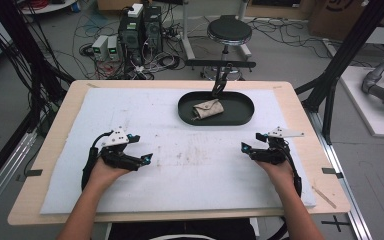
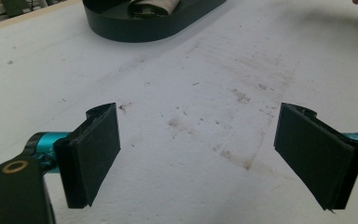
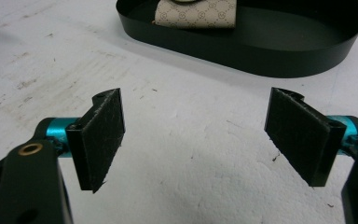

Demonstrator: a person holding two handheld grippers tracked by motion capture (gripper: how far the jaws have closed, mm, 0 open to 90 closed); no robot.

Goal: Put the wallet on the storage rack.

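Both grippers idle and spread wide, nothing held; small beige monogram-print fabric pouch (image 1: 207, 109) waits in the black oval metal tray (image 1: 240, 117).

We have the left gripper (image 1: 141, 149) at 8 o'clock on the white foam mat (image 1: 190, 160) and the right gripper (image 1: 250, 143) at 4 o'clock, jaws parted and empty in both gripper views, each well apart from the tray at 12 o'clock. Pouch lies left of the tray's centre, tilted, with what looks like a ring (image 3: 182, 2) on its near end. Our likely risks: the tray's raised wall blocks a low approach, so a jaw may clip the rim and skid the light tray across the mat; the soft pouch may fold or slip if we pinch only one loose layer; both grippers converging on it could collide.
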